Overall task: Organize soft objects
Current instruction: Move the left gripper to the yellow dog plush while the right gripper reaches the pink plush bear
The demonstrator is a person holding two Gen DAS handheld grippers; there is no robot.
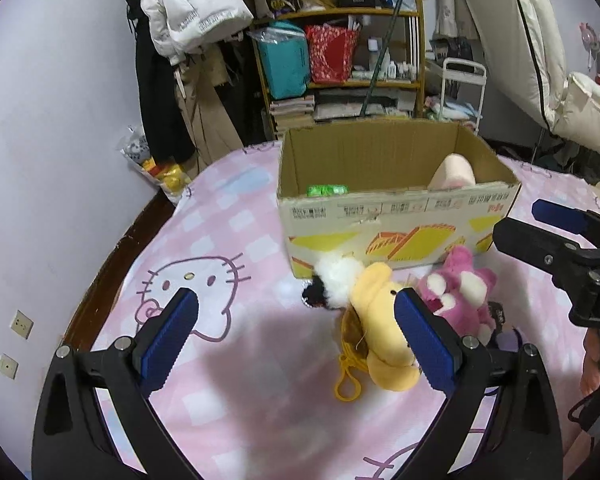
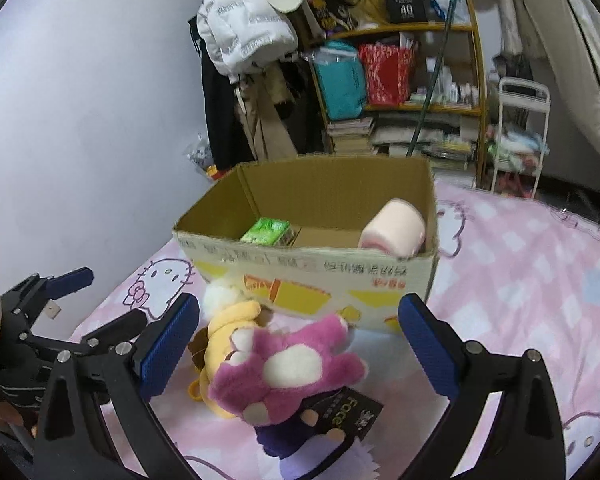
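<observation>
A pink bed sheet [image 2: 520, 280] is spread under an open cardboard box [image 1: 380, 216], in which a green packet [image 2: 266, 231] and a pink roll [image 2: 392, 226] are seen. At the box's 6 o'clock side a yellow plush [image 1: 380, 320], a pink plush [image 2: 292, 364] and a white plush [image 1: 336, 280] are piled touching. The left gripper [image 1: 300, 340] and right gripper [image 2: 300, 344] are held wide apart with nothing grasped.

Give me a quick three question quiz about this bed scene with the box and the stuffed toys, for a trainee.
1. True or false: the cardboard box holds nothing.
2. Which toy lies nearest the right gripper: A) the pink plush, B) the yellow plush, C) the white plush?
3. Fill in: both grippers, left gripper included, are ___.

Key: 1 false, a green packet and a pink roll are inside. 2 A. 3 open.
</observation>
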